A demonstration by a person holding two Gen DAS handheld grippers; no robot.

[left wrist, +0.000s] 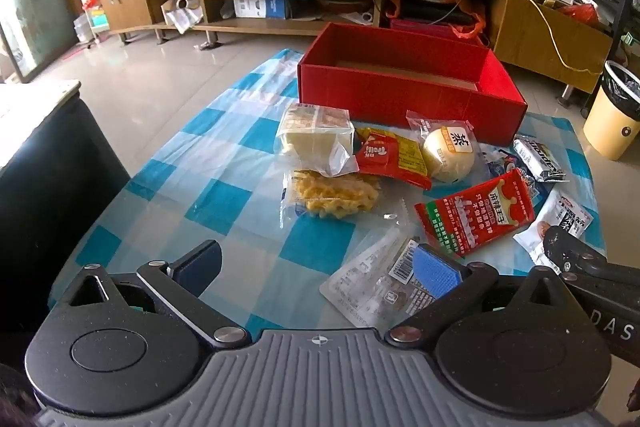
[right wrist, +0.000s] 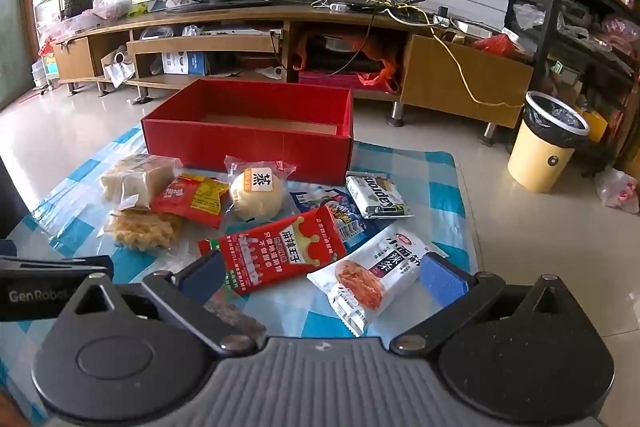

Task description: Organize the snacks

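An open red box (left wrist: 408, 91) (right wrist: 248, 139) stands empty at the far side of a blue-checked cloth (left wrist: 224, 167) (right wrist: 436, 199). Several snack packs lie in front of it: a clear cake pack (left wrist: 314, 139), a waffle pack (left wrist: 334, 195), a round bun (left wrist: 448, 149) (right wrist: 258, 197), a red spicy-strip pack (left wrist: 476, 213) (right wrist: 280, 251), a white pack (right wrist: 374, 277), a wafer bar (right wrist: 378, 197). My left gripper (left wrist: 320, 267) is open above the near cloth, beside a clear pack (left wrist: 380, 283). My right gripper (right wrist: 320, 277) is open, straddling the red and white packs.
A low wooden TV stand (right wrist: 248, 27) with a monitor and cables runs along the back. A yellow bin (right wrist: 548, 143) stands on the tiled floor at right, with dark shelving (right wrist: 580, 7) behind it. A dark object (left wrist: 48, 187) sits at the cloth's left.
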